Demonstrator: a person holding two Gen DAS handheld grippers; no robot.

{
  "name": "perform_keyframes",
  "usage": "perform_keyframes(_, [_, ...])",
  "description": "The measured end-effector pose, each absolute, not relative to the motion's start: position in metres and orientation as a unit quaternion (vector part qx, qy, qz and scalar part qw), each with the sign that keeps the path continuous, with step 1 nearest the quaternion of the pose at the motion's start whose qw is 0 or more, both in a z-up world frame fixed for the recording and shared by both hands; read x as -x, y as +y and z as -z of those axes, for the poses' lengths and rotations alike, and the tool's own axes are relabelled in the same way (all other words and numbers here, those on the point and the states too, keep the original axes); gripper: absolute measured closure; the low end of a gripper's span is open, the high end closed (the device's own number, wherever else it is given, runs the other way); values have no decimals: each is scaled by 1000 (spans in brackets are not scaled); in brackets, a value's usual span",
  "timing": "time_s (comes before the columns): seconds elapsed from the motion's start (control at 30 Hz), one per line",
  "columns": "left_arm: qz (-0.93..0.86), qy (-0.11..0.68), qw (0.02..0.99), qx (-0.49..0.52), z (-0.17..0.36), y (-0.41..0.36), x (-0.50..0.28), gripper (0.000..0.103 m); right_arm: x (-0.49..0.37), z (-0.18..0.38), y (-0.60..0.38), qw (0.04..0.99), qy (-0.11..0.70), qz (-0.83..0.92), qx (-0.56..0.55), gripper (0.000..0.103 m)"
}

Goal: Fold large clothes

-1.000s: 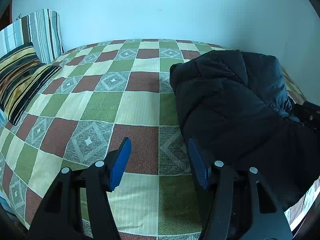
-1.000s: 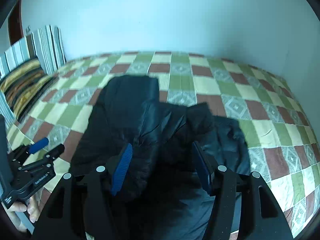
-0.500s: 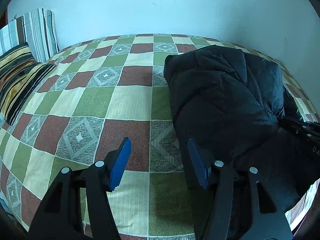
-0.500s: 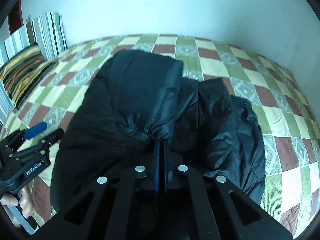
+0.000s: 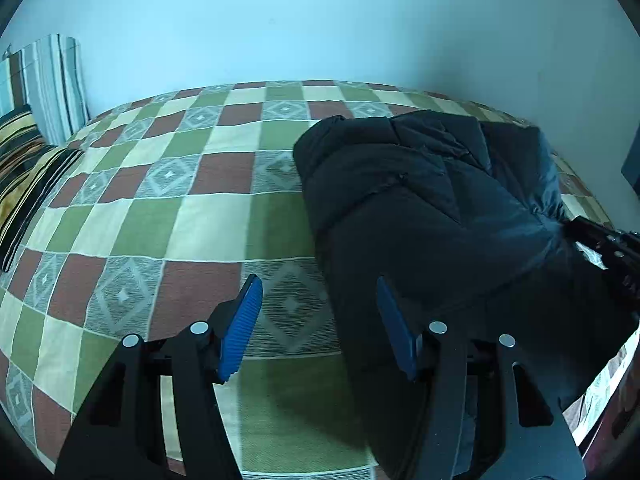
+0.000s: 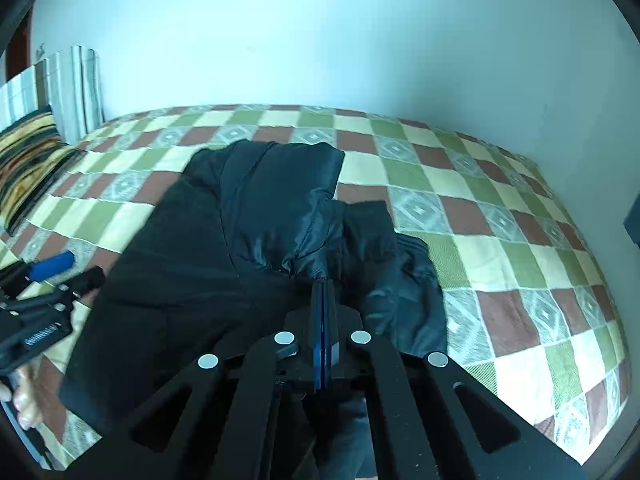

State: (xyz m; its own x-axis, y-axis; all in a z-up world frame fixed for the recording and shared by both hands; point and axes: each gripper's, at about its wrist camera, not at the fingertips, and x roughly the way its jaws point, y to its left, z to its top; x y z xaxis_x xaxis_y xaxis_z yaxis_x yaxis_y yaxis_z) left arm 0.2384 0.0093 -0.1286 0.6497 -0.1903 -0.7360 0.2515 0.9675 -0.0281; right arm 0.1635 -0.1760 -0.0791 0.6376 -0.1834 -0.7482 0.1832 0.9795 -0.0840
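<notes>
- A black padded jacket [image 6: 256,248] lies bunched on a bed covered by a checked bedspread [image 6: 500,248] in green, cream and brick red, with a pale blue wall [image 6: 320,40] behind.
- The right hand-held gripper [image 6: 321,284] has its blue pads pressed together on a fold of the jacket's shiny fabric, which puckers into a point just ahead of the fingertips.
- From the left wrist camera, the jacket [image 5: 420,216] fills the right half of the bed; the bedspread [image 5: 168,208] lies bare on the other side.
- The left hand-held gripper [image 5: 316,292] hangs spread over the jacket's near left edge, its left blue pad above the bedspread and its right blue pad against the dark fabric; nothing is pinched between them.
- The same left hand-held gripper appears at the left edge of the right wrist view, with a person's fingers [image 6: 24,404] wrapped around its handle.
- The right hand-held gripper also shows at the right edge of the left wrist view, where the jacket fabric gathers towards it.
- Striped pillows [image 5: 44,92] stand against the wall at the head of the bed, on the left of both views.
</notes>
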Motion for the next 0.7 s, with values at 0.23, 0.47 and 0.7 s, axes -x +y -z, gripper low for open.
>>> perform_keyframes(0.23, [133,383,912,-60,123,-26,-234,44,-154,103,-202,891,437,119,-12,103])
perform_keyframes(0.47, [140,398,904,-74,130,-47,-237,46,-148,108,-250,880,444,152,-71,103])
perform_keyframes(0.7, [133,404,902,-68,133,-48,-236,44,-144,83,-258,891,420,120,-121,103])
